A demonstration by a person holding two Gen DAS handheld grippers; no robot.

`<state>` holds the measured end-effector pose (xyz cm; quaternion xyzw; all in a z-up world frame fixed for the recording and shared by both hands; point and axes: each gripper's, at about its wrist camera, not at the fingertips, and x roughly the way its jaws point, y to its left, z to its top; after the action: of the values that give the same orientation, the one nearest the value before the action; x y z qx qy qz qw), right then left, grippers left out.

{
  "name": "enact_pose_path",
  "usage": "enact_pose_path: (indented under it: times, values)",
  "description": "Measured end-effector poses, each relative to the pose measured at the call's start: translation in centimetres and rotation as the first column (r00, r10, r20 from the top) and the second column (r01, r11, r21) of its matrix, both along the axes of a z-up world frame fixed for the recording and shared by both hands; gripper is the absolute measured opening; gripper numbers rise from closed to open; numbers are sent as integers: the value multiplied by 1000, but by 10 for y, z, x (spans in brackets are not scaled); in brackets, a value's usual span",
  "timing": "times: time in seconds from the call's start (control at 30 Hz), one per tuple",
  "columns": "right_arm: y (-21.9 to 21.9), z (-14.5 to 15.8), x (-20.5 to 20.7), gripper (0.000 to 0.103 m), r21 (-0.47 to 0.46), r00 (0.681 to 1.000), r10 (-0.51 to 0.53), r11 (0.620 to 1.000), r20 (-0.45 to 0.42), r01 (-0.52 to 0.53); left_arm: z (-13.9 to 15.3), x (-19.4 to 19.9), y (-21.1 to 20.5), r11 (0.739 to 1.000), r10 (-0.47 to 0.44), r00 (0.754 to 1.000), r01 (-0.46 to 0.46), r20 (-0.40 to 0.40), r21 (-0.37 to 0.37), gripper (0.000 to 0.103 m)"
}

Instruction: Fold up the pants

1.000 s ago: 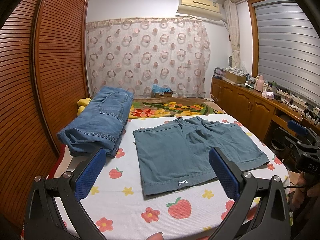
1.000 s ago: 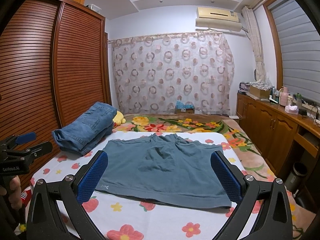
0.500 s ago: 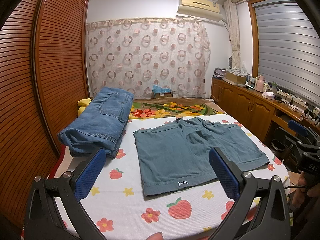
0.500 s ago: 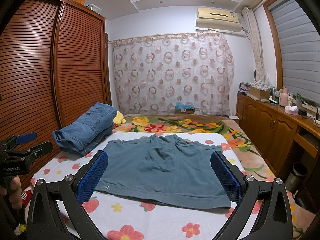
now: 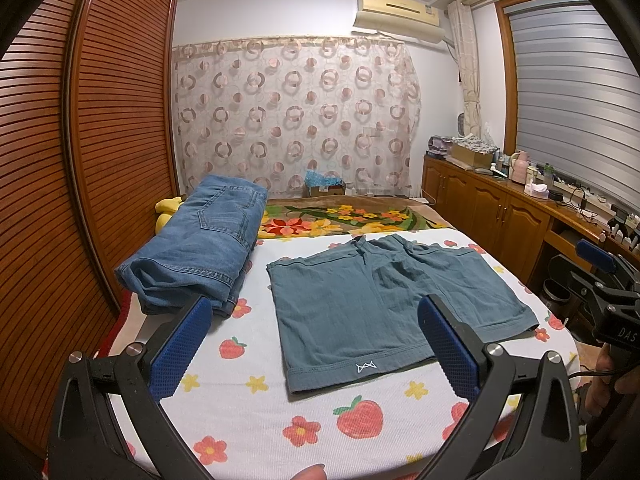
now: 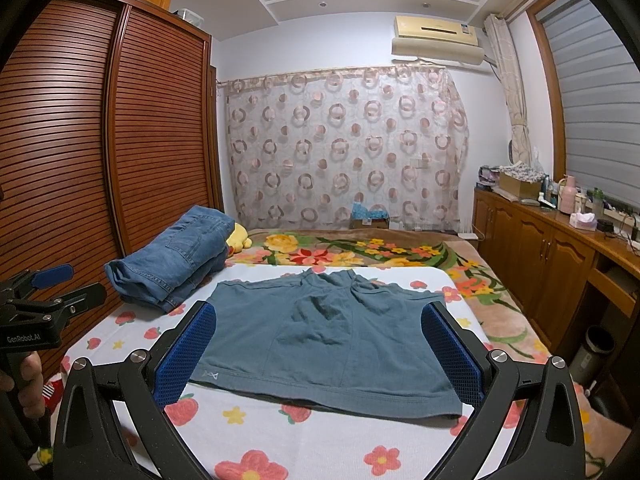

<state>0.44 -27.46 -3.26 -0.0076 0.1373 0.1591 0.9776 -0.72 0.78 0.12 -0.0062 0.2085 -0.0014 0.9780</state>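
Observation:
A pair of teal shorts (image 5: 384,300) lies flat on the bed's white fruit-print sheet (image 5: 256,400), hems toward me, waistband at the far side. It also shows in the right wrist view (image 6: 320,340). My left gripper (image 5: 316,344) is open and empty, held above the near edge of the bed in front of the shorts. My right gripper (image 6: 320,352) is open and empty, held before the shorts' hems. Each gripper appears at the edge of the other's view: the right one (image 5: 600,280) and the left one (image 6: 44,292).
A stack of folded blue jeans (image 5: 200,248) lies at the bed's left, next to a yellow plush toy (image 6: 238,238). A wooden slatted wardrobe (image 5: 80,160) stands on the left. Wooden cabinets (image 5: 500,212) with clutter run along the right. A floral blanket (image 5: 340,220) covers the far bed.

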Motion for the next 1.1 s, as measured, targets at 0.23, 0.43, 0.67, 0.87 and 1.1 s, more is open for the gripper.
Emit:
enact_pose_path:
  times: [0.23, 0.43, 0.67, 0.87, 1.1]
  values:
    - [0, 0, 0, 103, 1, 1000, 0, 1000, 0, 0, 0, 0, 0, 1000, 1, 1000, -1, 0, 2, 103]
    - [0, 0, -1, 103, 1, 1000, 0, 1000, 0, 0, -1, 0, 0, 1000, 0, 1000, 0, 0, 1, 103]
    - [0, -1, 0, 103, -2, 1000, 0, 1000, -7, 0, 0, 1, 1, 1000, -1, 1000, 1, -14, 3, 103]
    - [-2, -4, 4, 103, -15, 1000, -1, 1000, -21, 0, -13, 10, 1, 1000, -23, 999, 23, -48, -3, 103]
    - [-12, -6, 15, 103, -21, 999, 1, 1000, -46, -2, -30, 21, 3, 999, -39, 995, 40, -97, 3, 103]
